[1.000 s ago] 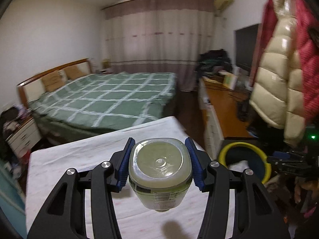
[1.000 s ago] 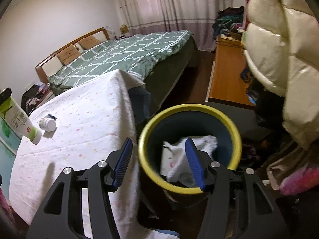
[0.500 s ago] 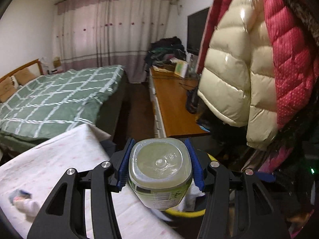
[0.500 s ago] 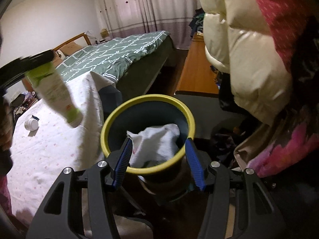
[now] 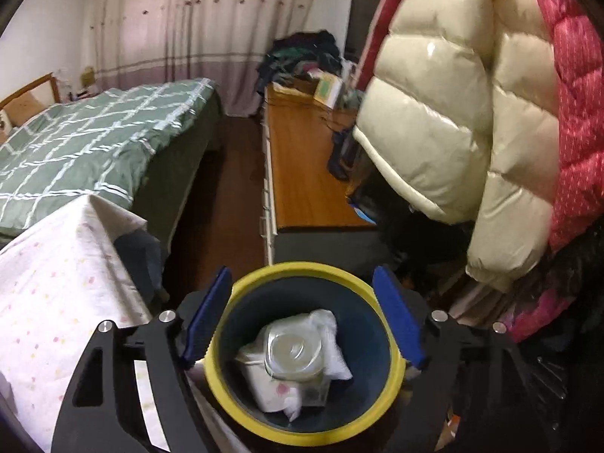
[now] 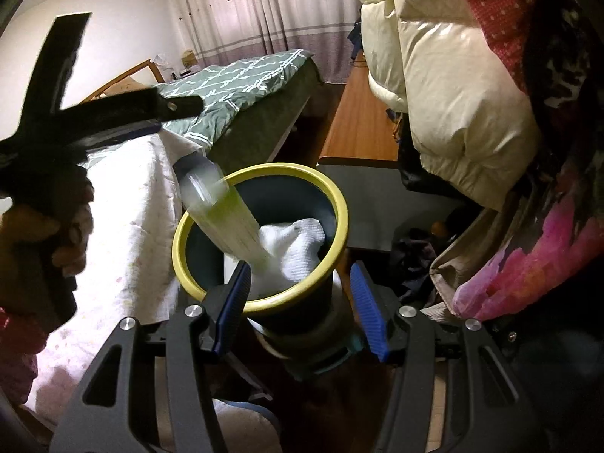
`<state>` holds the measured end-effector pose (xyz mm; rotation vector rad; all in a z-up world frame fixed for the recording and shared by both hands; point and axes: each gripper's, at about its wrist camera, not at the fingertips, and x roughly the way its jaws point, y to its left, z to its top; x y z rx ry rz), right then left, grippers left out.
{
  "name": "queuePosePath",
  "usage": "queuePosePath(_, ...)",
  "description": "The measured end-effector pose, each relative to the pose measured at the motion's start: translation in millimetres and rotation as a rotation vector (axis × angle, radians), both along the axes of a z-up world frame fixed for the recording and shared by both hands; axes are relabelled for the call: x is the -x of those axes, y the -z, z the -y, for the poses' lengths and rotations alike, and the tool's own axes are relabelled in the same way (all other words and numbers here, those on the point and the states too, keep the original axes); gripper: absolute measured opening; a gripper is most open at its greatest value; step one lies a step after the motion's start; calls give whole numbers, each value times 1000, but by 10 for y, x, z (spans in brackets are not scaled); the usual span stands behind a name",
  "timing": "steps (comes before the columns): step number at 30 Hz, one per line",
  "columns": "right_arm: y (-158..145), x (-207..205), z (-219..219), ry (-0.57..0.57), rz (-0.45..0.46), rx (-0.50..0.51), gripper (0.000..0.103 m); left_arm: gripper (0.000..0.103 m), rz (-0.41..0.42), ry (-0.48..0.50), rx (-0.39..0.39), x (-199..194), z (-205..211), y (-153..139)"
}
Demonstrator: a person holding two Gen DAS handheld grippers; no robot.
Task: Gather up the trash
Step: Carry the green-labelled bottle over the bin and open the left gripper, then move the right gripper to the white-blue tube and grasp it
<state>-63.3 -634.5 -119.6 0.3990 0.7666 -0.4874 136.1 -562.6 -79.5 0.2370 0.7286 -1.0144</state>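
The left gripper (image 5: 302, 317), jaws opening, has just let go of the bottle (image 6: 226, 219), now dropping into the bin (image 5: 302, 434); right gripper (image 6: 300, 307) spread, empty. One item binned.

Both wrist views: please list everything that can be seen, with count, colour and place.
bin: one, dark with yellow rim, on the floor beside the table
bottle: one, clear and pale green, dropping into the bin, blurred in the right view
white wad: one, inside the bin, under the bottle
table: one, white spotted cloth, left of the bin
bed: one, green checked cover, behind the table
cabinet: one, orange-brown top, right of the bed
jackets: cream and red, hanging at right
curtain: pinkish, far wall
left hand-held gripper: black with blue pads, jaws opening above the bin, bottle released
right hand-held gripper: black with blue pads, open, at the bin's near side
hand: one, holding the left hand-held gripper
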Motion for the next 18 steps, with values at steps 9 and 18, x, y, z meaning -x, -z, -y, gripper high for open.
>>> queuePosePath(9, -35, -189, -186, -40, -8, 12, 53, 91, 89, -106, 95, -152, -1286, -553)
queuePosePath(18, -196, -699, -571, -145, -15, 43, 53, 95, 155, -392, 123, -503, -3323, -648)
